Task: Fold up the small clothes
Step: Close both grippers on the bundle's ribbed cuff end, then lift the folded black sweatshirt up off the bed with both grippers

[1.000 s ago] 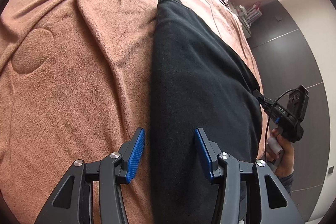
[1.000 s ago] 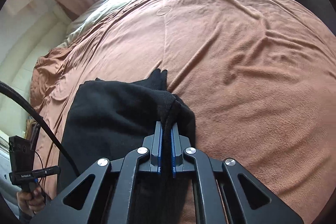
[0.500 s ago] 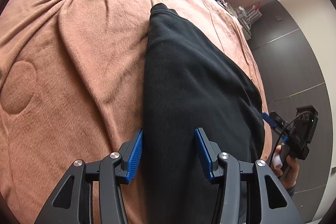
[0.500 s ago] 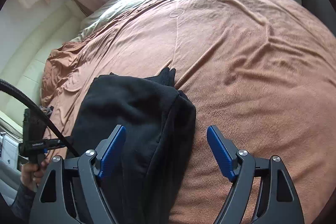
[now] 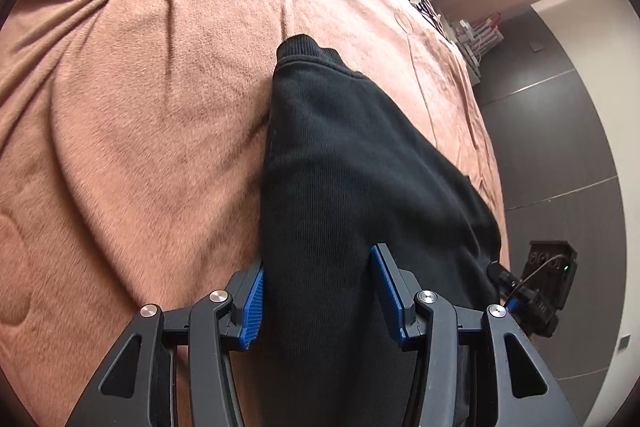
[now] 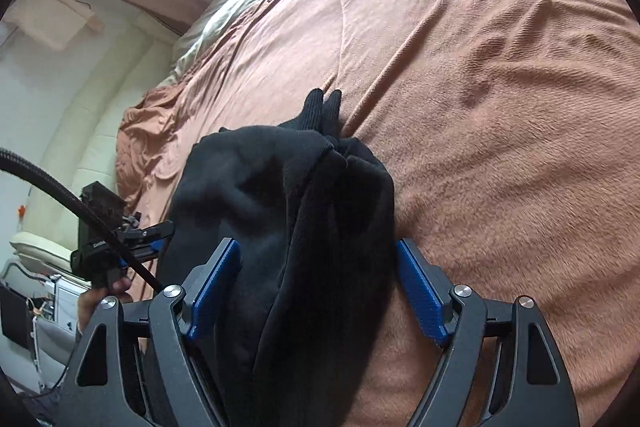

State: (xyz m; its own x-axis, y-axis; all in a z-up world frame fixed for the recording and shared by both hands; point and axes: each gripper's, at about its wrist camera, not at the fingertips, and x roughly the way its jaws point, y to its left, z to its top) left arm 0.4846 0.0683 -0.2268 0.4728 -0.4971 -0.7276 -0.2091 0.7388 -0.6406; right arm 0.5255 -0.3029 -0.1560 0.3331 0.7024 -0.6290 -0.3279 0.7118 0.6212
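Note:
A black garment [image 5: 352, 187] lies folded lengthwise on a brown blanket [image 5: 140, 131], its ribbed cuff [image 5: 304, 53] pointing away. My left gripper [image 5: 316, 295] is open, its blue pads straddling the near end of the cloth. In the right wrist view the same black garment [image 6: 304, 211] is bunched in layers, with two cuffs [image 6: 322, 109] sticking out at the far end. My right gripper [image 6: 316, 291] is open wide, one pad on each side of the bunched cloth without clamping it.
The brown blanket [image 6: 500, 107] covers the bed and is wrinkled. The other hand-held gripper [image 5: 540, 291] shows at the right edge of the left view, and the other gripper with a hand [image 6: 108, 239] at the left of the right view. Dark floor [image 5: 560, 147] lies beyond the bed edge.
My right gripper was shut on the black cloth one second ago and has opened wide, letting it go. Both grippers have moved closer over the garment.

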